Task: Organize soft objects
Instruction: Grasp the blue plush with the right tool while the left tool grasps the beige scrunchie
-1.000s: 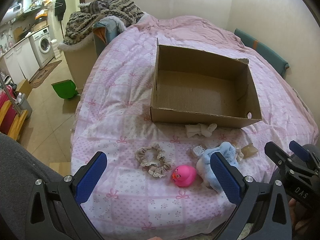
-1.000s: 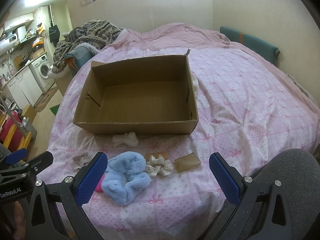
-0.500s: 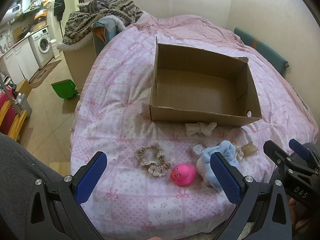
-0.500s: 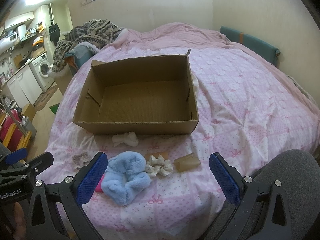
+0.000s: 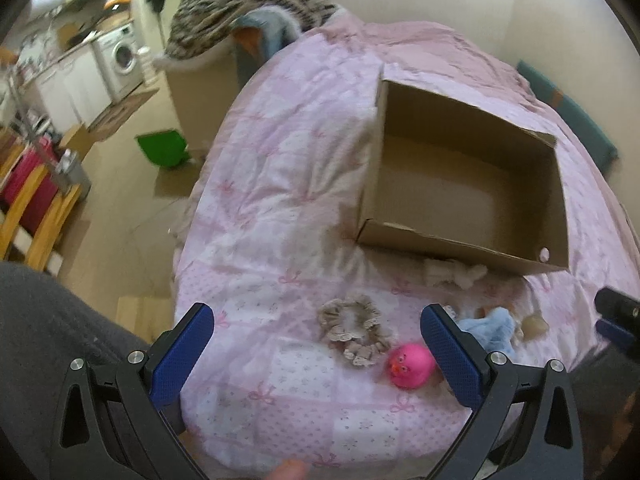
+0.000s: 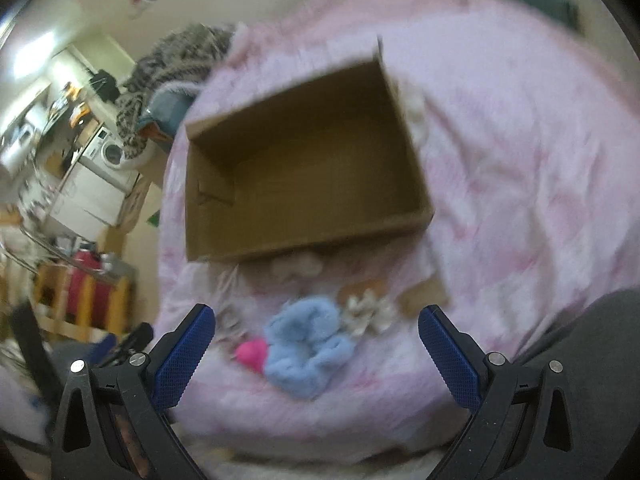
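Note:
An open, empty cardboard box sits on the pink bed. In front of it lie a beige scrunchie, a pink rubber duck, a blue fluffy toy, a white cloth bow, a cream scrunchie and a tan piece. My left gripper is open and empty, above the bed's near edge. My right gripper is open and empty, above the blue toy. The right wrist view is blurred.
The bed's pink quilt drops off at the left to a tiled floor with a green bin. A blanket pile lies on a chair at the bed's far left. A washing machine stands beyond.
Both grippers have moved: the left view has swung and tilted left, the right view has tilted and moved closer over the objects, with motion blur. The objects lie as before.

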